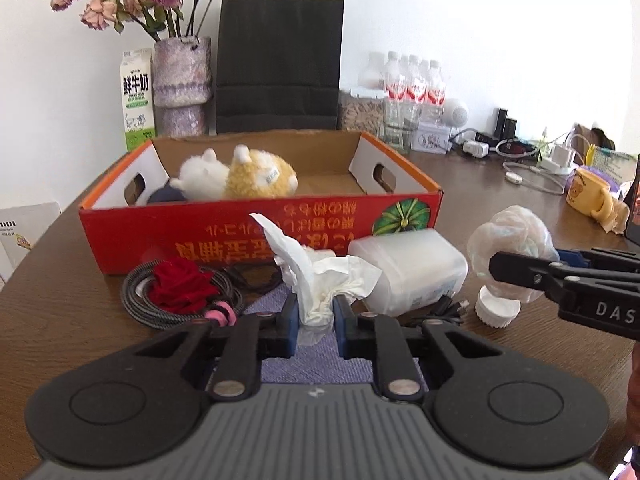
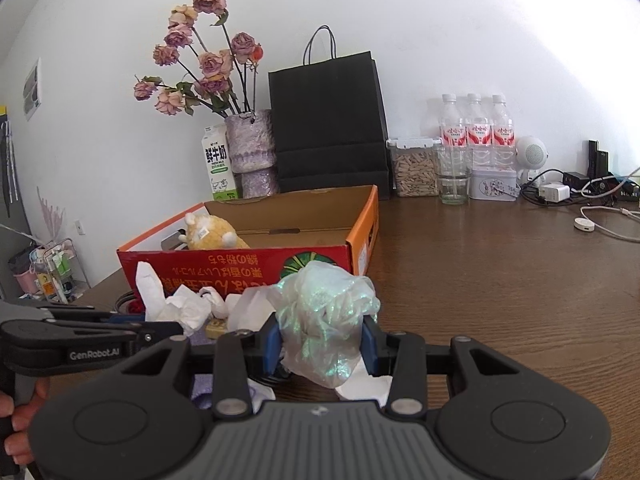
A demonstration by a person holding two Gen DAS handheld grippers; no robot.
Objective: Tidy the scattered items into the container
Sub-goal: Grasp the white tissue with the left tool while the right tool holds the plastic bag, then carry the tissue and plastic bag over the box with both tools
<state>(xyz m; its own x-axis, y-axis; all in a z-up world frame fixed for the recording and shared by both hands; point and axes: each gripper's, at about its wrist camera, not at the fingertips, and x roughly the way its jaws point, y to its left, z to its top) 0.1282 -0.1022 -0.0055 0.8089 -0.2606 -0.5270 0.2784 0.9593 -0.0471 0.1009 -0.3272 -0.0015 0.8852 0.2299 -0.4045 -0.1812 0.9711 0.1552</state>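
in the box (image 1: 256, 216), a plush toy (image 1: 240, 176) at its left end. near of it (left to right): coiled cable (image 1: 136, 300), tissue (image 1: 316, 276), tub (image 1: 408, 272), plastic wad (image 1: 508, 236). far behind, paper bag (image 1: 280, 64).

Place: a lived-in home, most likely a dining or living room.
Surface: a brown wooden table (image 2: 500, 280) set against a plain white wall.
Décor: dried roses (image 2: 200, 64) in a lilac vase (image 2: 250, 140).
Groceries: a milk carton (image 1: 138, 100), bottled water (image 2: 474, 128) and a jar of seeds (image 2: 414, 168) (all lined up along the wall).
Clutter: a black paper bag (image 1: 280, 64), chargers and cables (image 2: 560, 192), a yellow mug (image 1: 586, 196).
Background: what seems a small storage rack (image 2: 60, 268) on the floor, blurred at the frame's edge.
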